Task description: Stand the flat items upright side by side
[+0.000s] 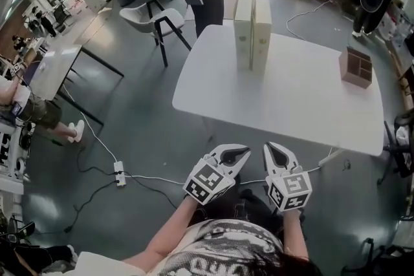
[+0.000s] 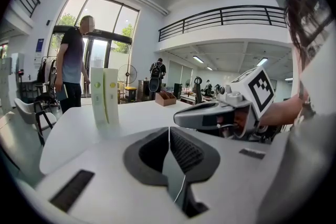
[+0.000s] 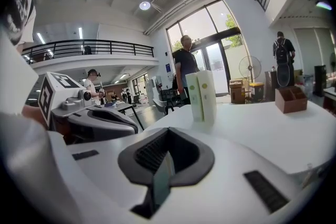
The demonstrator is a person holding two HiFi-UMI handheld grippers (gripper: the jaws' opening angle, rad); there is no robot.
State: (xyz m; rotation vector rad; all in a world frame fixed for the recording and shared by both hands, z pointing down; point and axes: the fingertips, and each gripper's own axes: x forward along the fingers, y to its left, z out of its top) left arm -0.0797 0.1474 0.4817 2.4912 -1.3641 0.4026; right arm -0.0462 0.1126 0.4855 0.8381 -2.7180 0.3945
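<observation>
Flat boxes (image 1: pixel 252 29), two of them, are tall and pale cream, with small green dots near the top. They stand upright on narrow edges, broad faces touching, side by side toward the far edge of the white tabletop (image 1: pixel 291 100). A brown compartment box (image 1: pixel 356 66) sits well to their right. The left claw (image 1: pixel 238 155) and right claw (image 1: pixel 275 155) hang just beside each other off the near edge, well apart from the boxes. Both are pressed together with nothing between the jaws.

White table (image 1: pixel 284 97): two flat boxes (image 1: pixel 252 29) upright, touching; brown organizer (image 1: pixel 356 67) near right edge
</observation>
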